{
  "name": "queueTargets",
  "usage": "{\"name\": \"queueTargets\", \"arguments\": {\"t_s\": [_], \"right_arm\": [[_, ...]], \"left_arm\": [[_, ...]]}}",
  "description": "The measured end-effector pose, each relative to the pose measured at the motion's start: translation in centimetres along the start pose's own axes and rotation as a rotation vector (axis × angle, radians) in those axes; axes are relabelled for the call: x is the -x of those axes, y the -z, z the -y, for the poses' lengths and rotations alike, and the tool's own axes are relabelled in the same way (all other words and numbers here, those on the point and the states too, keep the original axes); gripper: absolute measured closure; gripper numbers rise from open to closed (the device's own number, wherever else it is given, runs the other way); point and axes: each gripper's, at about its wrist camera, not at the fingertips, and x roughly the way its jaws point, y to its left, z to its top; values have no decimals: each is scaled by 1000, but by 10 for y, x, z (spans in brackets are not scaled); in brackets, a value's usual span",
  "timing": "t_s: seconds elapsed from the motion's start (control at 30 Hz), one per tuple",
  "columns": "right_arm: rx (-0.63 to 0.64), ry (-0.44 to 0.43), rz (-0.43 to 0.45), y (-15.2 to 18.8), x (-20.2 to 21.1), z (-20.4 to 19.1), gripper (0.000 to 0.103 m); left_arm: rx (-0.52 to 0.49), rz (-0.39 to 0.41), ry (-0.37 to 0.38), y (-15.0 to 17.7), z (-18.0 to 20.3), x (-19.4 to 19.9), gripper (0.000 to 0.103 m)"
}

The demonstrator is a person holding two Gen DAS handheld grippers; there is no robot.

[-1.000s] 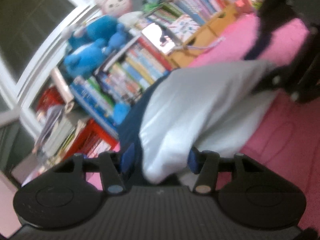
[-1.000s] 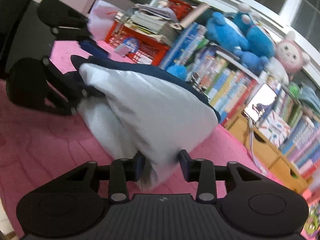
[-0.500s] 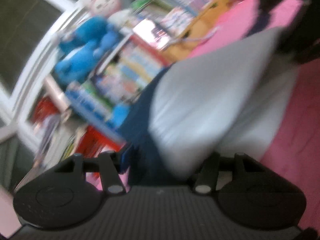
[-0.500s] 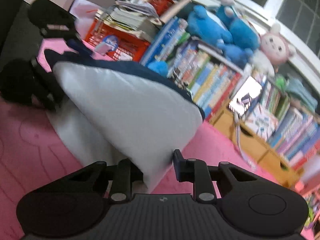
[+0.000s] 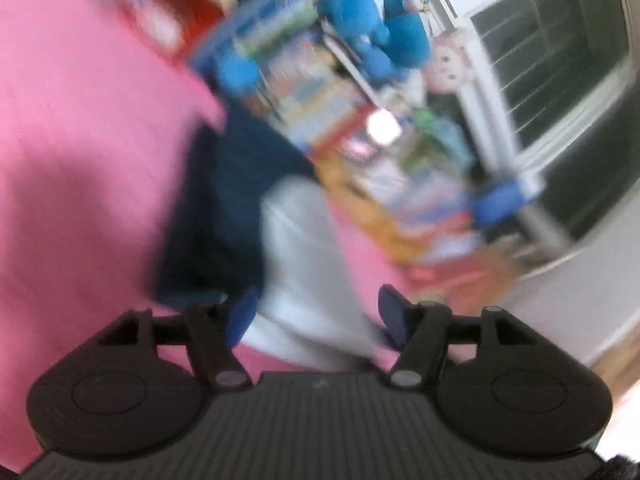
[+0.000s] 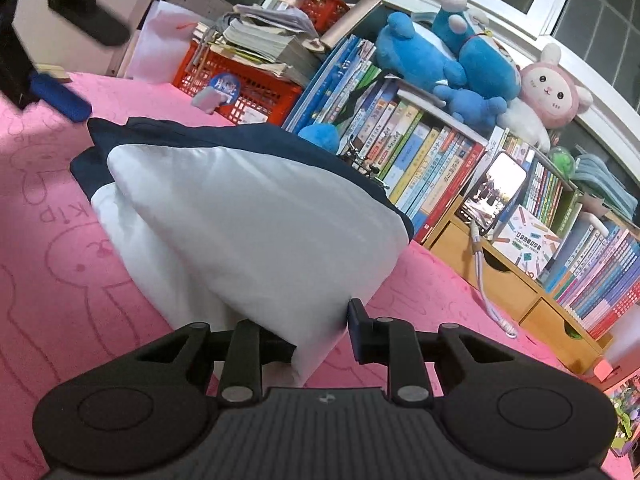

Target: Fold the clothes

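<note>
Change since a second ago: my left gripper [image 5: 314, 314] has rolled over and drawn away from the fold; in the right wrist view it now sits at the upper left, clear of the cloth it had been gripping.
Left fingers: jaws opening, blue pads [image 5: 390, 316] standing wide apart. White cloth lies between them in a blurred left wrist view, but no pad presses on it.
Right fingers: my right gripper [image 6: 320, 330] is closed on the near corner of the white and navy garment [image 6: 248, 224]; the right pad [image 6: 356, 322] lies against the fabric, the left finger is hidden behind it.
Garment position: folded, resting on the pink bedspread [image 6: 60, 264], white panel uppermost, navy part along the far edge.
Garment condition: near corner raised in my right grip; far end lies free on the bedspread.
Surroundings: bookshelf [image 6: 424, 148] just behind the garment, blue plush toys [image 6: 440, 56] on top, red crate [image 6: 244, 88] to its left.
</note>
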Motion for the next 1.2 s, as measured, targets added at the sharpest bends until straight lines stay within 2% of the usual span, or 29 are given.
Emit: {"name": "queueTargets", "arguments": {"t_s": [0.13, 0.27, 0.4, 0.57, 0.77, 0.8, 0.83, 1.0, 1.2], "right_arm": [[1, 0, 2, 0, 0, 1, 77], [3, -1, 1, 0, 0, 0, 77], [7, -1, 1, 0, 2, 0, 77], [11, 0, 3, -1, 3, 0, 77], [20, 3, 4, -1, 4, -1, 76], [22, 3, 4, -1, 4, -1, 76], [24, 4, 4, -1, 4, -1, 75], [35, 7, 7, -1, 6, -2, 74], [47, 7, 5, -2, 7, -2, 72]], "left_arm": [[118, -103, 25, 10, -13, -48, 36], [59, -99, -16, 16, -3, -77, 36], [-4, -62, -104, 21, 4, -94, 36], [16, -11, -90, 23, -1, -91, 31], [-5, 14, -26, 27, -2, -90, 12], [-13, 21, -8, 27, -1, -91, 4], [-23, 33, 26, 29, 0, -92, 0], [-57, 68, 16, 34, 4, -93, 0], [-39, 80, 23, 33, 3, -93, 0]]}}
